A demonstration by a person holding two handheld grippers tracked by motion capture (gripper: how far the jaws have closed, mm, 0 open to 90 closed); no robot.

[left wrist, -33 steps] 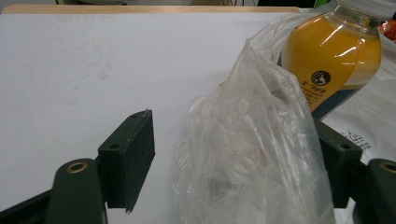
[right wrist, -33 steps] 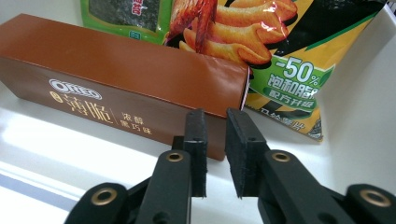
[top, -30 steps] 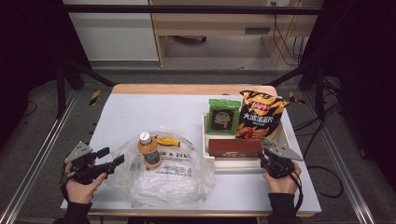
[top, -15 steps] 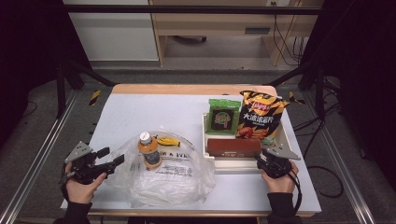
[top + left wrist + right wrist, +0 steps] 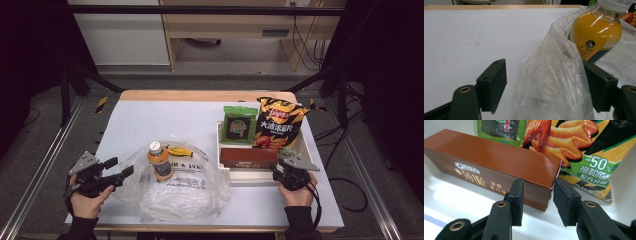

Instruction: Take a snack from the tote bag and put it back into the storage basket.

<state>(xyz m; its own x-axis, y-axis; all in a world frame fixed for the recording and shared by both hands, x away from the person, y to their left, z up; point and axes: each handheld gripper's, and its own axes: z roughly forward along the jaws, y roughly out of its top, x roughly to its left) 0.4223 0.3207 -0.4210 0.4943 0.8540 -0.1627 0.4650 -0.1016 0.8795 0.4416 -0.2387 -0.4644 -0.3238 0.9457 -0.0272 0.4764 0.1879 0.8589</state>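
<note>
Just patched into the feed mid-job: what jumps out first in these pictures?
The loud yellow-and-black chip bag stands out, lying in the white tray at the table's right beside a green snack packet, with a brown Oreo box along the tray's near side. The right gripper, whose jaws have just been opening, sits at that box's end corner. At left, an orange drink bottle stands in a crumpled clear plastic bag, whose edge rises between the left gripper's open jaws.
</note>
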